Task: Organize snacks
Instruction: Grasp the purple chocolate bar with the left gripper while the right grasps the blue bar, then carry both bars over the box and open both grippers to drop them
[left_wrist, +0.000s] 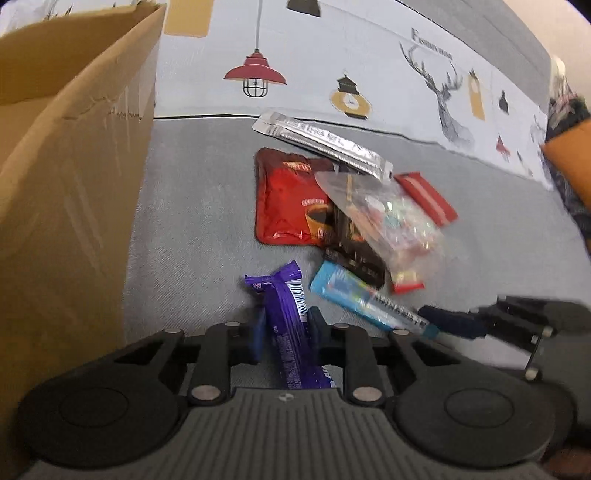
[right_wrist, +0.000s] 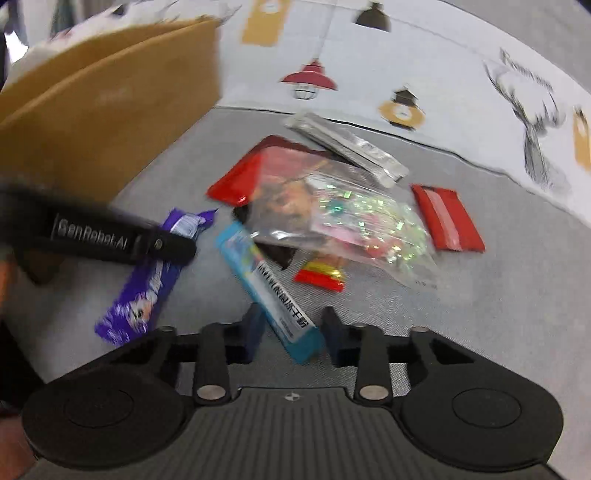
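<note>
Snacks lie in a pile on a grey cloth. My left gripper (left_wrist: 285, 326) is shut on a purple candy bar (left_wrist: 286, 325), which also shows in the right wrist view (right_wrist: 144, 291) under the left gripper (right_wrist: 162, 243). My right gripper (right_wrist: 291, 332) has its jaws around the near end of a blue biscuit pack (right_wrist: 269, 291), a small gap on the right side; the pack also shows in the left wrist view (left_wrist: 354, 291). Behind lie a red sachet (left_wrist: 284, 199), a silver stick pack (left_wrist: 321, 142), a clear bag of candies (right_wrist: 354, 218) and a red packet (right_wrist: 448, 218).
A brown cardboard box (left_wrist: 66, 192) stands at the left, close to the purple bar; it also shows in the right wrist view (right_wrist: 110, 99). A printed white cloth (left_wrist: 314, 66) with lamps and a deer lies behind the pile. A person's patterned sleeve (left_wrist: 569, 147) is at the right edge.
</note>
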